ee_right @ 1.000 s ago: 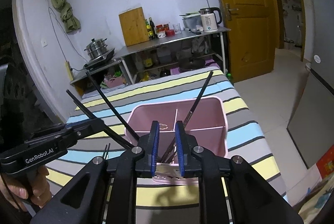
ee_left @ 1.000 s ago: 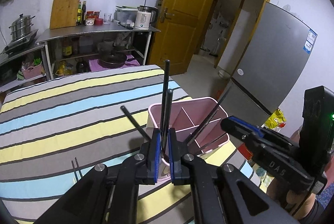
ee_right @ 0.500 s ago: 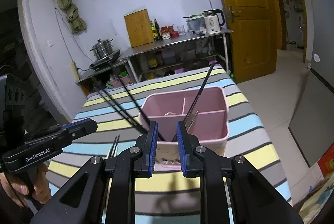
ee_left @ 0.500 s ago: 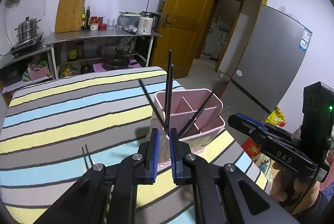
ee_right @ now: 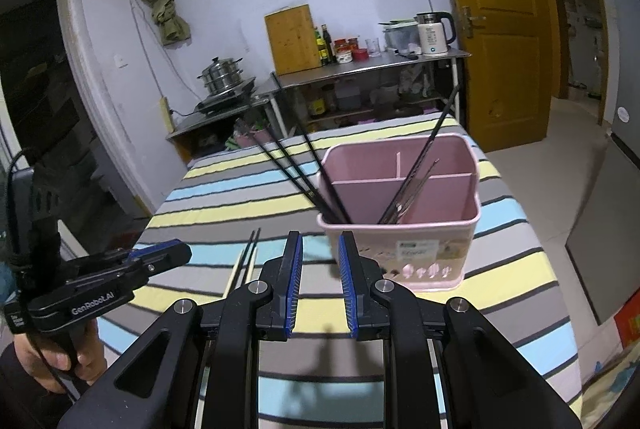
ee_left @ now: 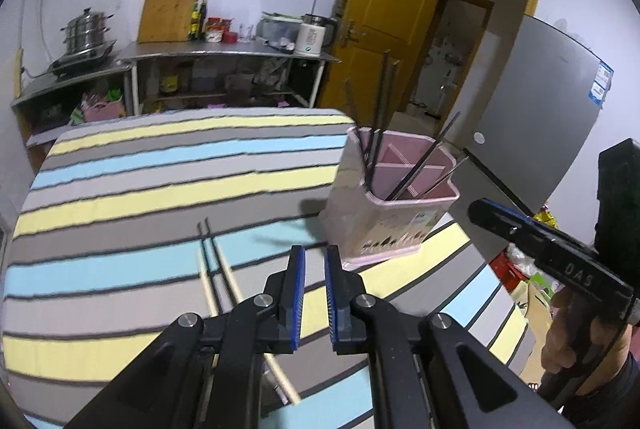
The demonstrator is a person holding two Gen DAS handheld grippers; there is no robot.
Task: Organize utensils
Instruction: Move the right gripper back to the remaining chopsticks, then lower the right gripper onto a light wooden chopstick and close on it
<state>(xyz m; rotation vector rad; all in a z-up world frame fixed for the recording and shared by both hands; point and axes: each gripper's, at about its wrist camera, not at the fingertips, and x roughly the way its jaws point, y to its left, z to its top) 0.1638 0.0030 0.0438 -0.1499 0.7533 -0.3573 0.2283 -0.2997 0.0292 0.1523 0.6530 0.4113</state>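
Item: pink utensil caddy [ee_right: 400,229], upright on my striped desk [ee_left: 140,189], holding black chopsticks [ee_right: 296,173] at its left and metal utensils [ee_right: 412,189] at its right. Loose chopstick pair [ee_left: 216,269] flat on the cloth. My left tongs [ee_left: 315,265]: nearly closed, empty. My right tongs [ee_right: 320,253]: parted, empty, near the caddy.

Left tool [ee_left: 315,261] points down at a slant, blue pads nearly together, nothing between them. Right tool [ee_right: 320,249] tilts down too, pads parted with an empty gap. A hand [ee_right: 60,357] grips each handle.
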